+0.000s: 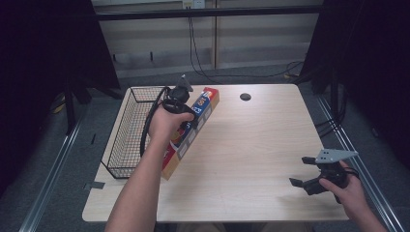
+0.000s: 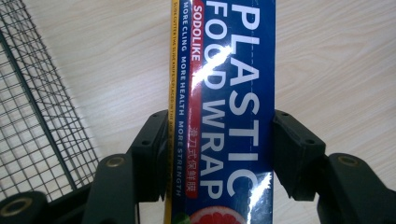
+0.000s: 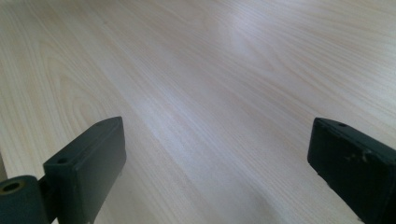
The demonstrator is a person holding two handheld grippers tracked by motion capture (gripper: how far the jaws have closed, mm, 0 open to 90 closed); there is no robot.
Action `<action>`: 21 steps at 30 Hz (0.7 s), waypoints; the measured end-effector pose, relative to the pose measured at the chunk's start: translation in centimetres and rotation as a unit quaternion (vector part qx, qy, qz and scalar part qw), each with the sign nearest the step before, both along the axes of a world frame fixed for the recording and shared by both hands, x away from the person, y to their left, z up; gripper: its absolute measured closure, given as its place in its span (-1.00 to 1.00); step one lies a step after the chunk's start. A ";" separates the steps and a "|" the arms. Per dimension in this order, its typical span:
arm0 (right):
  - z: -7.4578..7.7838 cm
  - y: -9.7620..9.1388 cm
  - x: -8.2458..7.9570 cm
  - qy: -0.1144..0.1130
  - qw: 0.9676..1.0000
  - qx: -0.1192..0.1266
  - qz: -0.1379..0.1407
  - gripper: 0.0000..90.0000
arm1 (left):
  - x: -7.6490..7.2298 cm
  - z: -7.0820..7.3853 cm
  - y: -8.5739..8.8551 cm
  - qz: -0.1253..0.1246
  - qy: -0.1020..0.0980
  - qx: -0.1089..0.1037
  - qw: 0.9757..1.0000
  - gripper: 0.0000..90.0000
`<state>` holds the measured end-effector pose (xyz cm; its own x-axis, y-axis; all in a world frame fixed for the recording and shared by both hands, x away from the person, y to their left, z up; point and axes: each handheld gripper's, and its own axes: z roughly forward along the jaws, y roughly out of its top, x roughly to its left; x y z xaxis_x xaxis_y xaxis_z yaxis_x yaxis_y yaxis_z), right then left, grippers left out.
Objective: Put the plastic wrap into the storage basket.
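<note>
A long blue box of plastic food wrap lies slantwise beside a black wire basket on the left of the table. My left gripper is over the box's middle, with a hand around it. In the left gripper view the box runs up between both black jaws, which press against its two sides, so my left gripper is shut on it. I cannot tell whether the box is off the table. Near the front right corner my right gripper stands open over bare wood, nothing between its jaws.
The wire basket is just left of the box and looks empty. A small round black hole sits in the light wooden tabletop near the far edge. Cables hang behind the table.
</note>
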<state>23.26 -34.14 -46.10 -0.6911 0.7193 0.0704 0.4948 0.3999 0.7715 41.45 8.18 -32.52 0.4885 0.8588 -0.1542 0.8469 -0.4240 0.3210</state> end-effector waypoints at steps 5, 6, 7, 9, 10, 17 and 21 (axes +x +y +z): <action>0.0 0.0 0.0 0.000 1.000 -0.001 -0.002 -0.90 | 0.2 0.2 0.6 -0.005 -0.003 0.000 1.000 -0.03; 0.0 0.0 0.0 0.000 1.000 -0.001 -0.002 -0.90 | 0.1 0.4 0.6 0.010 -0.003 -0.004 1.000 -0.03; 0.0 0.0 0.0 0.000 1.000 -0.001 -0.002 -0.90 | 0.1 0.4 0.6 0.009 -0.005 -0.003 1.000 -0.03; 0.0 0.0 0.0 0.000 1.000 -0.002 -0.001 -0.90 | 0.2 0.5 0.8 0.013 -0.004 0.000 1.000 -0.03; -0.1 0.0 0.0 0.000 1.000 -0.002 -0.002 -0.90 | 0.2 0.5 0.8 0.013 -0.004 0.000 1.000 -0.03; -0.1 0.1 0.0 0.001 1.000 -0.002 -0.001 -0.90 | 0.1 1.0 1.3 0.019 -0.008 0.000 1.000 -0.02; -0.1 0.1 0.0 0.003 1.000 -0.003 -0.002 -0.90 | 0.2 1.3 1.7 0.027 -0.012 0.000 1.000 -0.03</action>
